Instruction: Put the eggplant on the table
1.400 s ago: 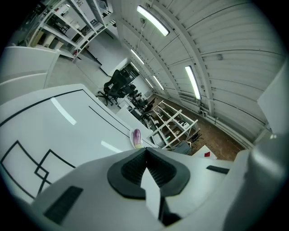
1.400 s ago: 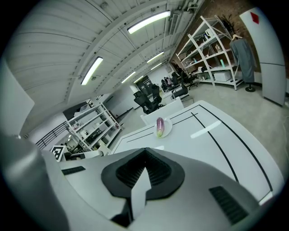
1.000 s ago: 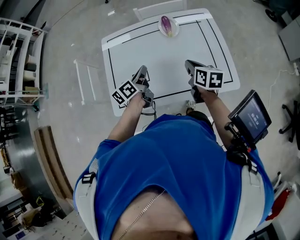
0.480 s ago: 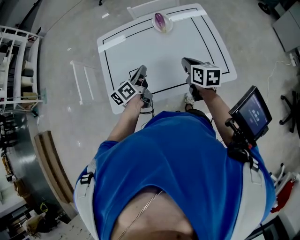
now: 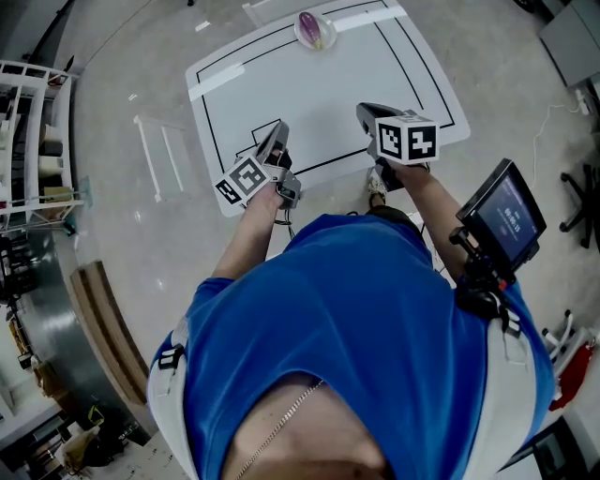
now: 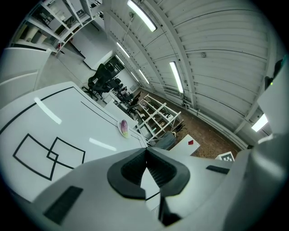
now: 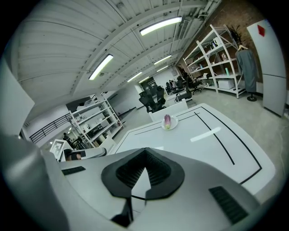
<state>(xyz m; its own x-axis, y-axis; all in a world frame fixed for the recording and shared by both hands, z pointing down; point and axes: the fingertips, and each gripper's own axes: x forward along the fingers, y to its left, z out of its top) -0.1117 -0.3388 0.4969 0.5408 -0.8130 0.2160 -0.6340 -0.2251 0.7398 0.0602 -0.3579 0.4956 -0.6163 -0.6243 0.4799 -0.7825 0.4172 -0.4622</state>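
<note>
A purple eggplant (image 5: 313,27) lies on a small white plate (image 5: 303,37) at the far edge of the white table (image 5: 319,94), which has black lines on it. Both grippers hover over the table's near edge, far from the plate. My left gripper (image 5: 279,139) is above a drawn pair of squares, jaws shut with nothing between them. My right gripper (image 5: 364,112) is also shut and empty. In the left gripper view the eggplant (image 6: 123,127) shows beyond the gripper (image 6: 145,153). In the right gripper view the eggplant (image 7: 167,120) lies straight ahead of the gripper (image 7: 145,152).
A white shelf rack (image 5: 37,112) stands at the left, and a white frame (image 5: 159,155) lies on the floor beside the table. A screen on a mount (image 5: 502,217) is at my right. A wooden bench (image 5: 98,319) sits lower left. More shelves (image 7: 216,58) stand beyond the table.
The table and plate have slid toward the top of the head view. Both grippers stay shut over the table's near edge, shifted only slightly.
</note>
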